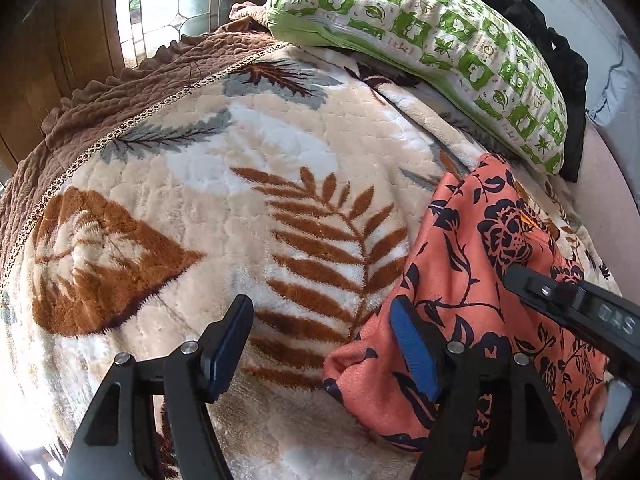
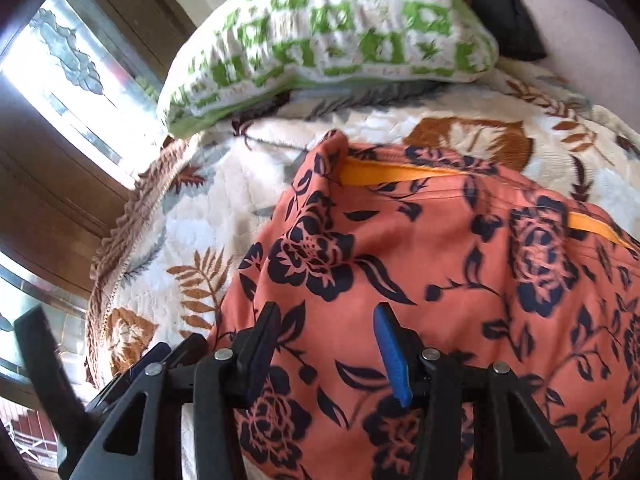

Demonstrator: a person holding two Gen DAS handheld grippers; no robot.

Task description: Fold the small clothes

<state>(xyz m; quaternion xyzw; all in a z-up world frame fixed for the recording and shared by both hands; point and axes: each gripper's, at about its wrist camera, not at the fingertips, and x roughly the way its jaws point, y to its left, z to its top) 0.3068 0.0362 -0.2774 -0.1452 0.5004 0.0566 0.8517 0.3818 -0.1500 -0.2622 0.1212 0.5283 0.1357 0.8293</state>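
The only readable marking is showing in the left wrist view, on the black body of the right tongs (image 1: pixel 516 276) reaching in from the right edge: pale raised characters, seen upside down and partly cut off by the frame, are looking like "D4S", though the reading is uncertain. The green and white pillow (image 1: pixel 432 44) lying at the far edge of the bed is carrying small printed squares with leaf and flower motifs and faint marks that are staying too small to read. Nothing else is bearing text.
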